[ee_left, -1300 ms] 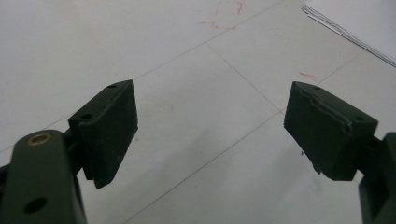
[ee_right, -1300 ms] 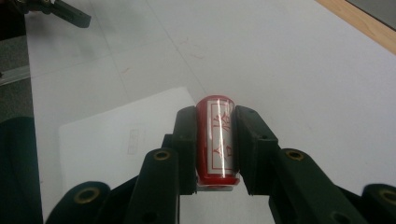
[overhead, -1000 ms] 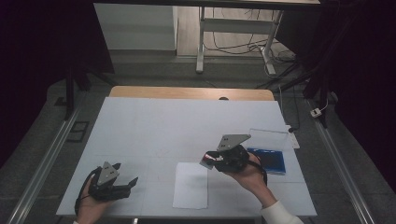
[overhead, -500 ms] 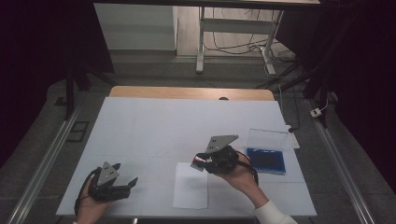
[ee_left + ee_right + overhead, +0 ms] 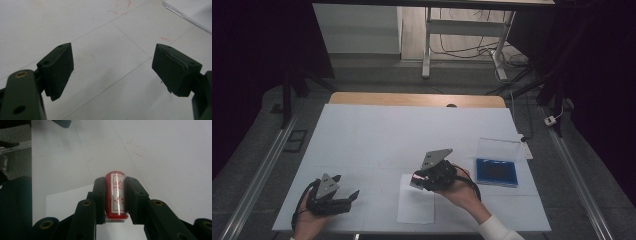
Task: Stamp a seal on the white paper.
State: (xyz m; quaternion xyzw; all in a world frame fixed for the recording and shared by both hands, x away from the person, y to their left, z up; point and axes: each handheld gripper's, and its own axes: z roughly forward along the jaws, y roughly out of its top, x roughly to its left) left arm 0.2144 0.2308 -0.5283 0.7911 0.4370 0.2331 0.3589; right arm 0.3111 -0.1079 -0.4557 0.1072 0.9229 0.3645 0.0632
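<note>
- The right hand-held gripper (image 5: 414, 177) is clenched on a red cylindrical stamp (image 5: 116, 195); in the right gripper view both black pads press its sides, and a white label with red characters runs along its length.
- In the high view the stamp (image 5: 417, 176) shows as a small red spot at the gripper's tip, held just above the far edge of a white sheet of paper (image 5: 416, 207).
- That sheet lies flat on the worktop (image 5: 412, 130) near its front edge, between the two hands.
- The right hand (image 5: 462, 192) comes in from the bottom right, with a white sleeve at the wrist, and the grey three-cornered plate on the gripper tilts upward.
- The left hand-held gripper (image 5: 349, 196) is released: in the left gripper view its jaws stand wide apart with only the bare white surface between them.
- It sits low at the front left of the worktop, held by the left hand (image 5: 309, 222), well apart from the paper and the stamp.
- A blue ink pad (image 5: 497, 171) in a clear case with its lid raised rests on the worktop to the right of the right hand, near it but not touching.
- Faint red marks (image 5: 135, 148) show on the white surface beyond the stamp in the right gripper view.
</note>
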